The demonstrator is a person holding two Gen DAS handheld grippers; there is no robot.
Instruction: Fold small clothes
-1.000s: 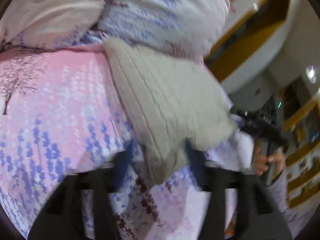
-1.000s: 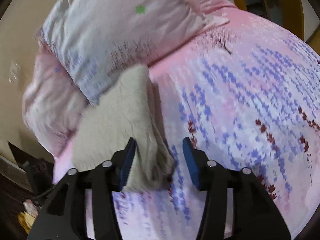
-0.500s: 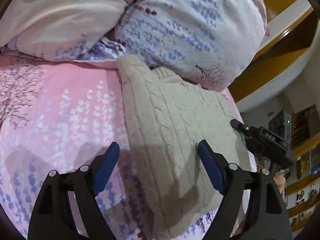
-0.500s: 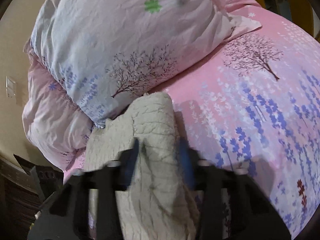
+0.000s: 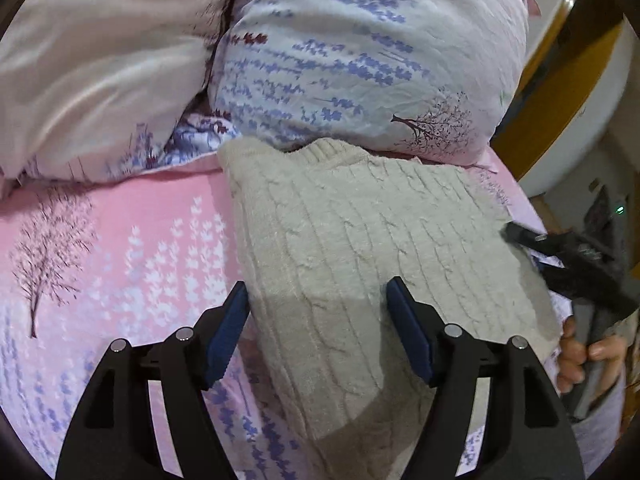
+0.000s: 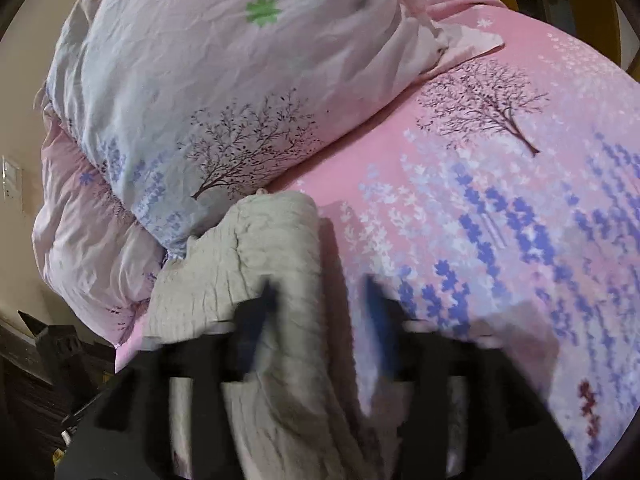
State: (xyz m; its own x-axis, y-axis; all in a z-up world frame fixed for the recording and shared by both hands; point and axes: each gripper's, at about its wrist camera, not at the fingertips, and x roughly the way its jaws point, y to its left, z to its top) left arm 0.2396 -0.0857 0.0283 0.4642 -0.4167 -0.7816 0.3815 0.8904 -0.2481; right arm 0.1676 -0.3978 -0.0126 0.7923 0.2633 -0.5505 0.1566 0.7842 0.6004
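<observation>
currently the beige cable-knit sweater [image 5: 360, 264] lies folded on the pink floral bedsheet [image 5: 120, 248], its far edge tucked against the floral pillow [image 5: 360, 60]. the sweater's long axis runs away from both cameras, from the near bed edge toward the pillow. left gripper [image 5: 318, 328] hovers with its blue pads [image 5: 228, 332] standing apart; its jaws have just been closing a little, straddling the sweater's left border without pressing on it. right gripper [image 6: 320, 320] is motion-blurred; its jaws have just been opening and now stand apart, with the sweater's right edge [image 6: 280, 300] between them and no visible pinch. in the left view the right gripper [image 5: 568, 268] shows at the sweater's right side, a hand [image 5: 580, 356] on its handle. judgement: each gripper sits at its own long side of the garment, roughly equally near; a further fold would probably run across the long axis, near end brought toward the pillow. the knit looks thick and may spring open.
</observation>
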